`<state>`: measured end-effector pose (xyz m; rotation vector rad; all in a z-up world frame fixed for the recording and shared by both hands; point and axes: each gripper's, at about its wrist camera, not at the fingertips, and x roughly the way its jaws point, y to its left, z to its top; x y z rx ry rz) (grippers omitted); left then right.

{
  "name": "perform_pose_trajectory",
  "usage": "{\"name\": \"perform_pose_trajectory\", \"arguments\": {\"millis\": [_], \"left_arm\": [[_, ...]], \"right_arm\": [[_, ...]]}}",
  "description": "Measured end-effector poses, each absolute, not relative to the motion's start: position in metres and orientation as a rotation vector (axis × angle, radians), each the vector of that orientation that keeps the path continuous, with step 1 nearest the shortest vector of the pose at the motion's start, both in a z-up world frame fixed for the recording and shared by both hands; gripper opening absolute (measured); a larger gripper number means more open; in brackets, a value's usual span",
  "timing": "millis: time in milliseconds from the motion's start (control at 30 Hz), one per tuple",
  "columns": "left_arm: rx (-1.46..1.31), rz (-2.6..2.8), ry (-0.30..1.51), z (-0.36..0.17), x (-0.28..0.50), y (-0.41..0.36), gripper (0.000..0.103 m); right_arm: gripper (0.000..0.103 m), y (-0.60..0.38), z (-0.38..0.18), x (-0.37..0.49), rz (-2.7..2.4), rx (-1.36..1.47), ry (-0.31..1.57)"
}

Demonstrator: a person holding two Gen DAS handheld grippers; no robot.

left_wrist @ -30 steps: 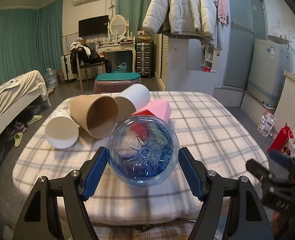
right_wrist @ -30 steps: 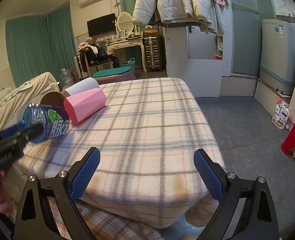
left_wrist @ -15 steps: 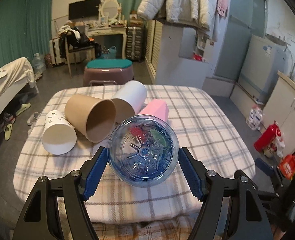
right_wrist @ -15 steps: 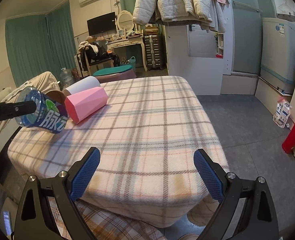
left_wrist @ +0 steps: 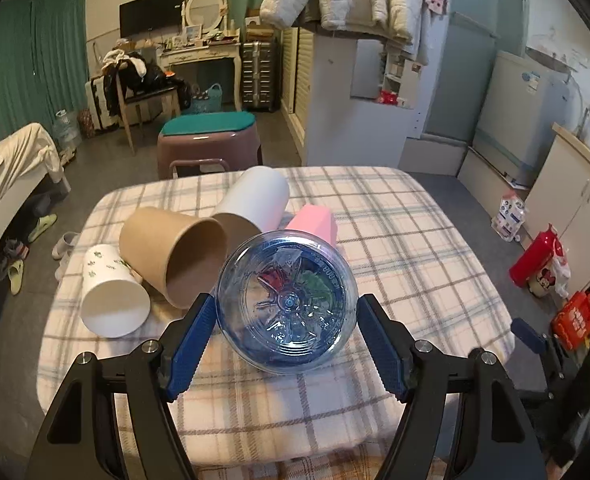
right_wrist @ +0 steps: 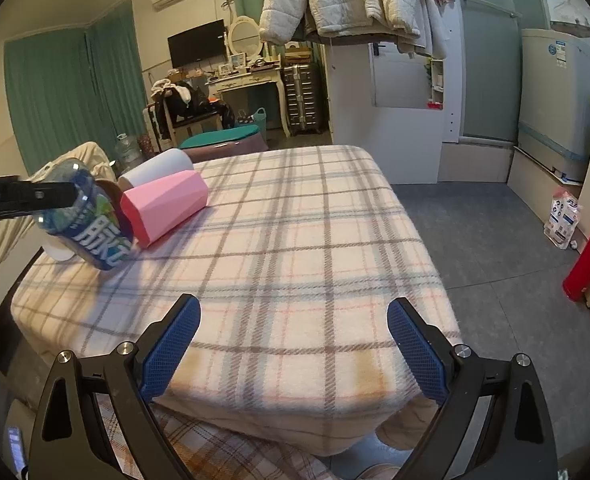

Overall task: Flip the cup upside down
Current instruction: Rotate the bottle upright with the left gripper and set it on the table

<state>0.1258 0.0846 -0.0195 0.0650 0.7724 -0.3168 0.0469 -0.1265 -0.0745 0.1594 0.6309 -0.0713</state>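
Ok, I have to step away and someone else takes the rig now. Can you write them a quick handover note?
Left gripper: shut on the blue plastic cup, held off the plaid table, base toward the left wrist camera and tilting down in the right wrist view.
Right gripper: open, holding nothing, over the table's near edge.
On the table, all lying on their sides: pink cup, brown paper cup, white cup, patterned white cup.
Done: blue cup picked up.
Left: finish turning it and set it mouth down on the table.
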Motion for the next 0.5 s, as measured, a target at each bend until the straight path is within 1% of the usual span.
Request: {"name": "perform_pose_trajectory", "arguments": {"millis": [133, 333, 400, 467, 500], "left_arm": [[0.045, -0.341, 0.828, -0.019, 0.126, 0.089, 0.075], [0.019, -0.336, 0.833, -0.032, 0.134, 0.095, 0.075], [0.005, -0.338, 0.826, -0.032, 0.136, 0.097, 0.076], [0.021, -0.315, 0.812, -0.032, 0.137, 0.097, 0.082], [0.049, -0.293, 0.802, -0.032, 0.137, 0.095, 0.082]], "right_arm": [[0.095, -0.126, -0.073, 0.051, -0.076, 0.173, 0.627], [0.095, -0.119, -0.073, 0.056, -0.063, 0.159, 0.636], [0.095, -0.117, -0.074, 0.056, -0.066, 0.155, 0.636], [0.095, -0.118, -0.073, 0.056, -0.069, 0.155, 0.636], [0.095, -0.117, -0.072, 0.056, -0.071, 0.152, 0.636]]}}
